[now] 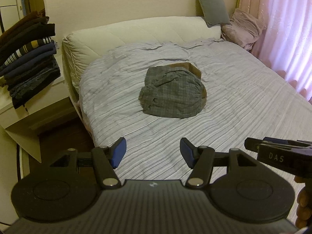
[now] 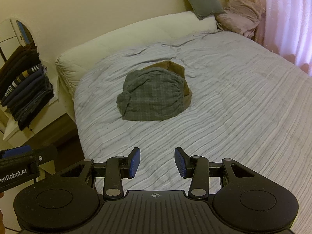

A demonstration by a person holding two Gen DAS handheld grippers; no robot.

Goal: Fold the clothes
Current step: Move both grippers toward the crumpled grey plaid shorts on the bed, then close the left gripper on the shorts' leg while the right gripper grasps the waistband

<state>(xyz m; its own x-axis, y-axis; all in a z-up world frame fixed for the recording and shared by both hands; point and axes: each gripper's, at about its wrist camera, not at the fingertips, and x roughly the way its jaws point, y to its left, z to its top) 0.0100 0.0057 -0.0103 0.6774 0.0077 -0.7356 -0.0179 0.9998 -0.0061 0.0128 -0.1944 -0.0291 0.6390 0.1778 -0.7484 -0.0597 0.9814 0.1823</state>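
We cannot make out what kind of garment the grey checked garment (image 1: 172, 95) is; it lies crumpled in a heap at the middle of the bed (image 1: 243, 117), covering most of a brown garment (image 1: 195, 69) of which only the far edge and right side show. The stack of folded clothes (image 1: 27, 58), left of the bed on a white side table (image 1: 39, 109), is cut off by the frame edge, and its lower layers are too dark to separate. Beyond the heap, at the bed's head, a grey cushion (image 1: 212, 6) leans on the wall beside a bundled pink blanket (image 1: 243, 29). We see no containers. The left gripper (image 1: 153, 152) hangs over the bed's near edge, jaws spread, nothing between the blue pads (image 1: 119, 152). The right gripper (image 2: 157, 162) is likewise parted and empty, well short of the heap.
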